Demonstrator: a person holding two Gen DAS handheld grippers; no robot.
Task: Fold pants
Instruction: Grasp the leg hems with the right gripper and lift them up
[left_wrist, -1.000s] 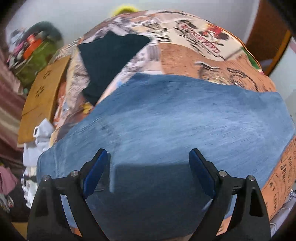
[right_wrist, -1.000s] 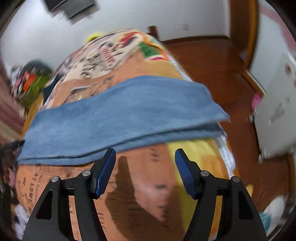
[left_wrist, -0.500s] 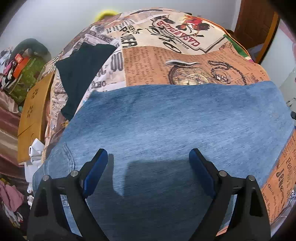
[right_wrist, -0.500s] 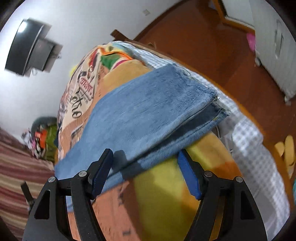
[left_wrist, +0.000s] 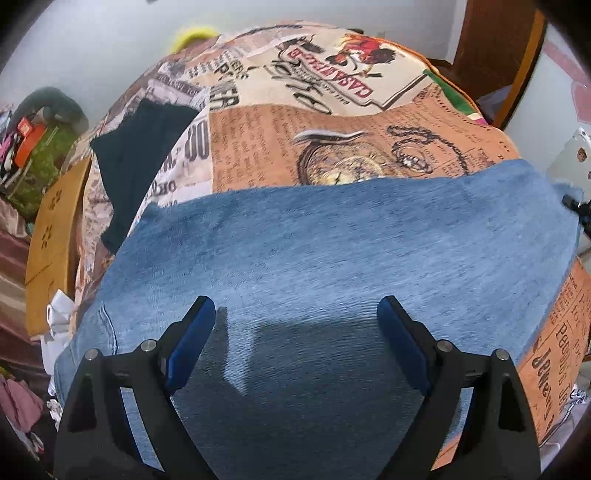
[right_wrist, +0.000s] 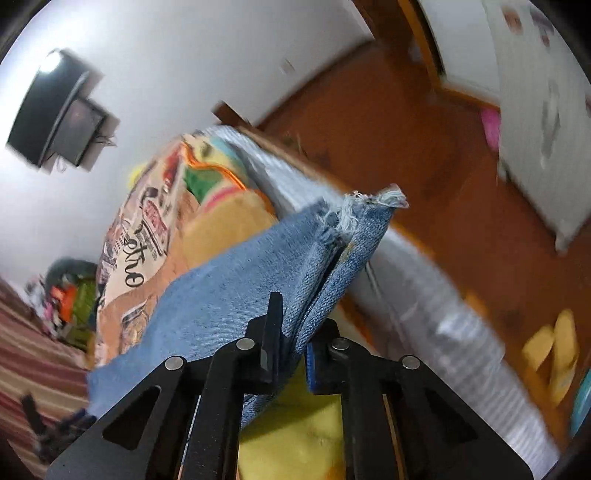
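The blue denim pants lie folded lengthwise across a bed with a printed newspaper-pattern cover. My left gripper is open and empty, hovering just above the pants near the waist end. My right gripper is shut on the frayed leg hems of the pants and holds that end lifted off the bed edge.
A dark garment lies on the bed's far left. A wooden board and piled clothes sit left of the bed. Right of the bed are a wooden floor, yellow slippers and a white cabinet.
My right gripper has closed on the leg hems and raised them off the bed. My left gripper has stayed open over the pants, its view shifting slightly.
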